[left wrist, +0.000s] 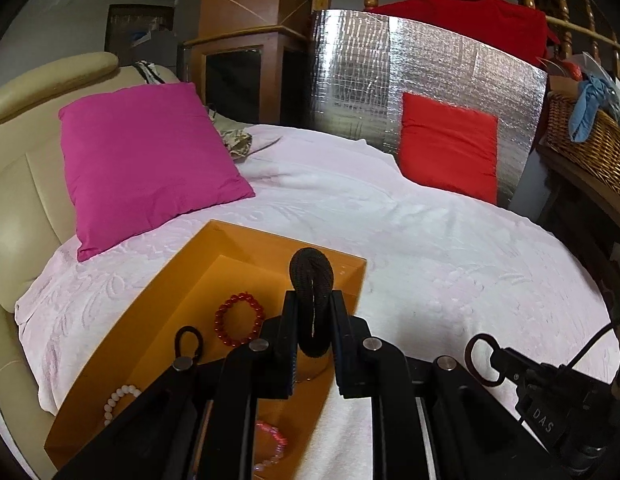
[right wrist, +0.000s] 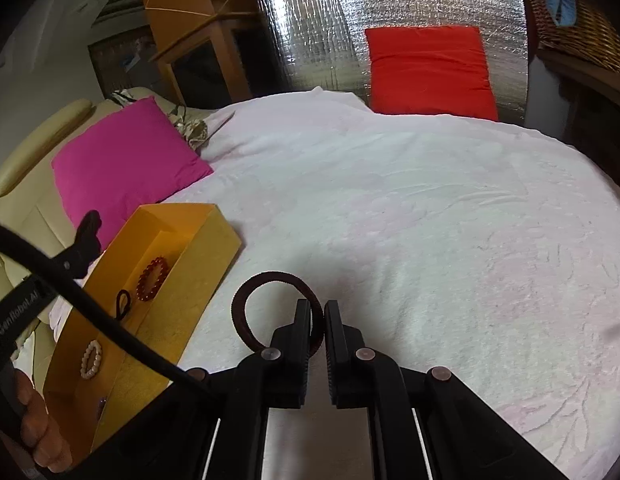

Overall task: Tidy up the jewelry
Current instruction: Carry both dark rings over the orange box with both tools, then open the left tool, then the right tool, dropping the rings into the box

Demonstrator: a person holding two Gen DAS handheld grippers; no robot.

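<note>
The left gripper (left wrist: 313, 304) pinches a thick dark hair band (left wrist: 312, 300) above the orange box (left wrist: 214, 252), low centre; the right gripper (right wrist: 317, 316) clamps a thinner dark band (right wrist: 246, 292) over the white blanket (right wrist: 429, 220). Likely next: release inside the box walls; open bedding lies right.

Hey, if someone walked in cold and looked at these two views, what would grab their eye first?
Probably the magenta pillow at the left of the white bedspread, and the red cushion against the silver foil panel behind. Nearer, an open orange box holds a red bead bracelet, and each gripper pinches a dark hair tie: left gripper, right gripper.
</note>
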